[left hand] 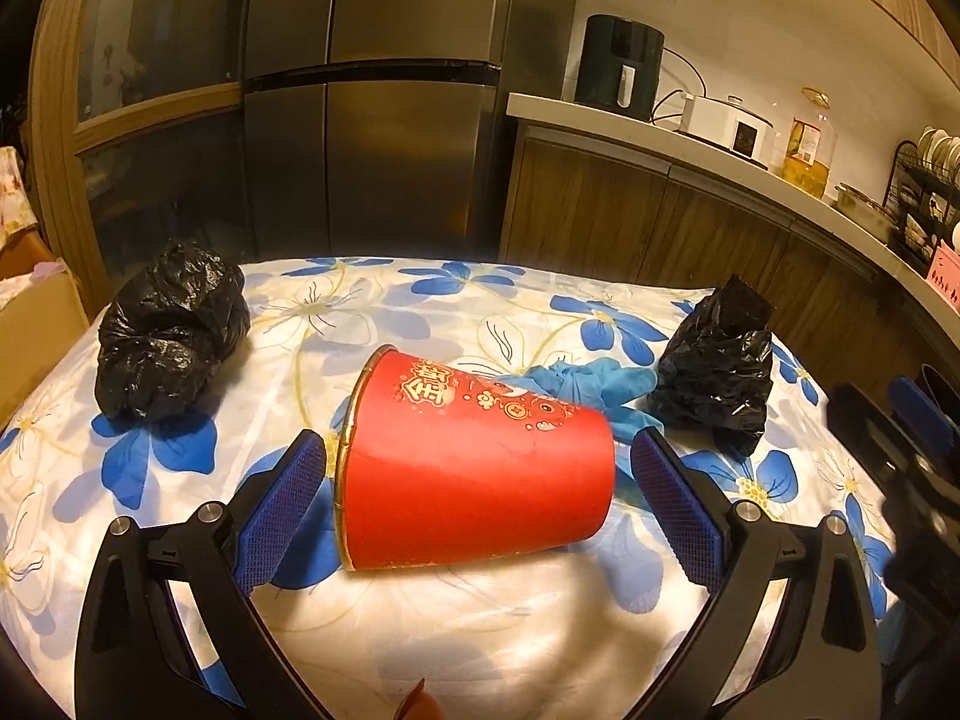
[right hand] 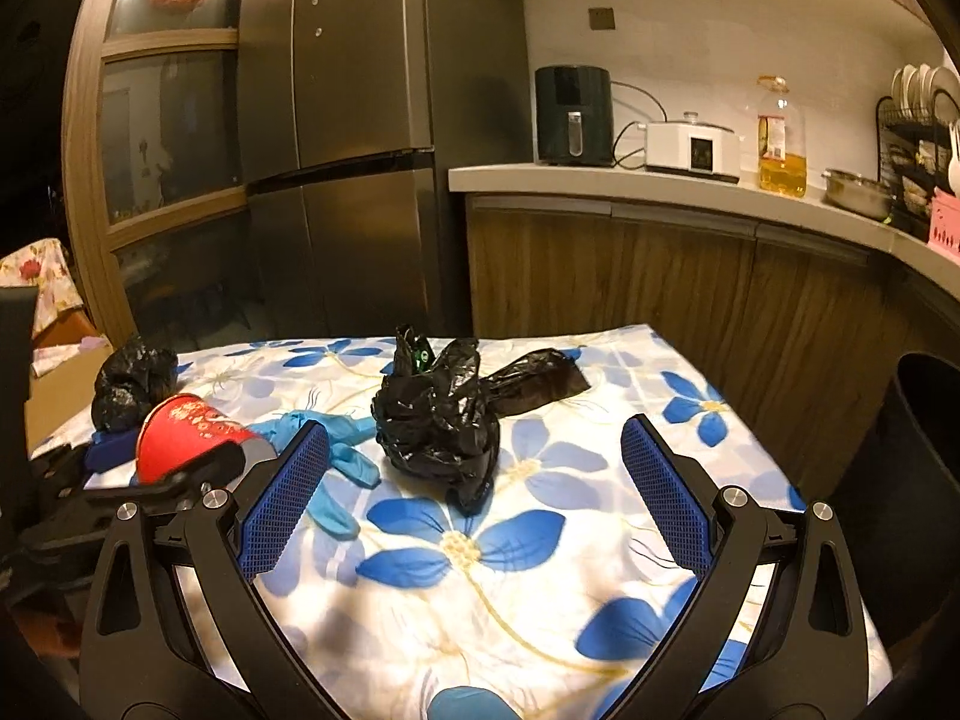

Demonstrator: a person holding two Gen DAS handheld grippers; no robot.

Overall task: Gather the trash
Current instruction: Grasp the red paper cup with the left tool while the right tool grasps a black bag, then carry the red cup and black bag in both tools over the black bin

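Observation:
A red paper cup [left hand: 480, 468] lies on its side on the flowered tablecloth [left hand: 420, 630], mouth to the left. My left gripper [left hand: 480, 450] is open with the cup between its blue pads, not clamped. A blue glove [left hand: 588, 384] lies behind the cup. One black bag [left hand: 168, 330] sits far left, another [left hand: 717, 372] at the right. In the right wrist view my right gripper [right hand: 474, 450] is open and empty, just short of the middle black bag [right hand: 438, 420]. The cup [right hand: 186, 444], glove [right hand: 342, 456] and far bag [right hand: 132, 384] lie to its left.
A dark bin [right hand: 918, 480] stands right of the table. A cardboard box [left hand: 36, 330] sits off the table's left edge. A fridge [right hand: 348, 150] and a counter [right hand: 660, 180] with appliances stand behind.

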